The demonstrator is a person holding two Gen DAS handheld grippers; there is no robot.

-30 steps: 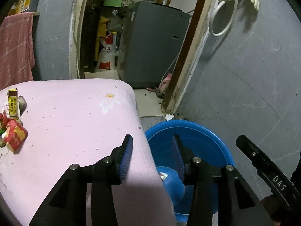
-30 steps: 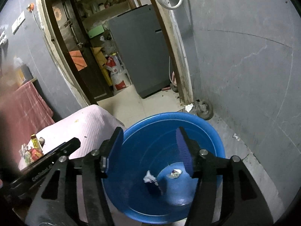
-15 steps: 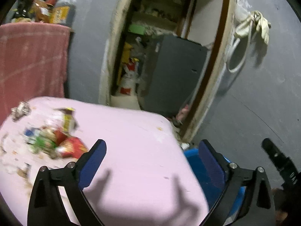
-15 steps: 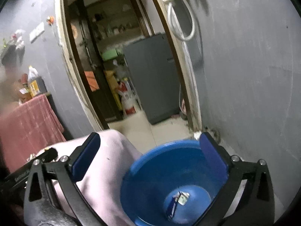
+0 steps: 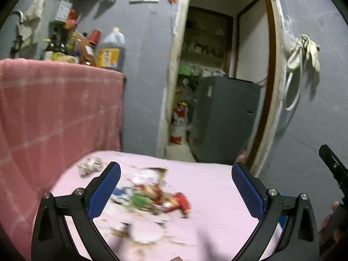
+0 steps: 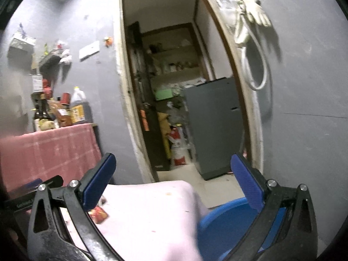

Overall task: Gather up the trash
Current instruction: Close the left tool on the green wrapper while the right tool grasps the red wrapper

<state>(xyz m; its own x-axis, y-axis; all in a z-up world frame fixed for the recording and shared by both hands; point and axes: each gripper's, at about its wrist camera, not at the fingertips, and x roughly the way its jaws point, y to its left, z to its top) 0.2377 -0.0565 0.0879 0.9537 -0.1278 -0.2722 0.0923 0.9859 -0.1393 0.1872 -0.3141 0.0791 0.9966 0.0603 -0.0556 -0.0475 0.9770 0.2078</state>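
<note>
Now, through the left wrist camera, the left tongs [image 5: 176,187] stand spread wide, jaws having just been opening, with nothing clamped between the blue pads. Beyond them, around 6 o'clock in the picture, a blurred heap of trash [image 5: 152,193] lies on the pink table [image 5: 208,195]: red and green wrappers, white scraps, and one crumpled silvery piece [image 5: 90,165] off toward 9 o'clock from the heap. Up at 10 o'clock, a pink checked cloth [image 5: 58,108] drapes a counter with bottles [image 5: 111,50] standing on top. At 12 o'clock the doorway shows a grey cabinet [image 5: 224,119], and at 2 o'clock gloves and a white hose [image 5: 302,65] hang on the grey wall. A black tip of the other tool pokes in at 4 o'clock. Over to the right wrist camera: the right tongs [image 6: 174,178] are also fully splayed, jaws likewise just opened, gripping nothing. The pink table fills 6 o'clock, with a red wrapper [image 6: 99,214] peeking out just beside the left finger at 8 o'clock. Down at 5 o'clock sits the blue basin [image 6: 226,224], right beside the table edge and partly behind the right finger; its contents cannot be made out.
</note>
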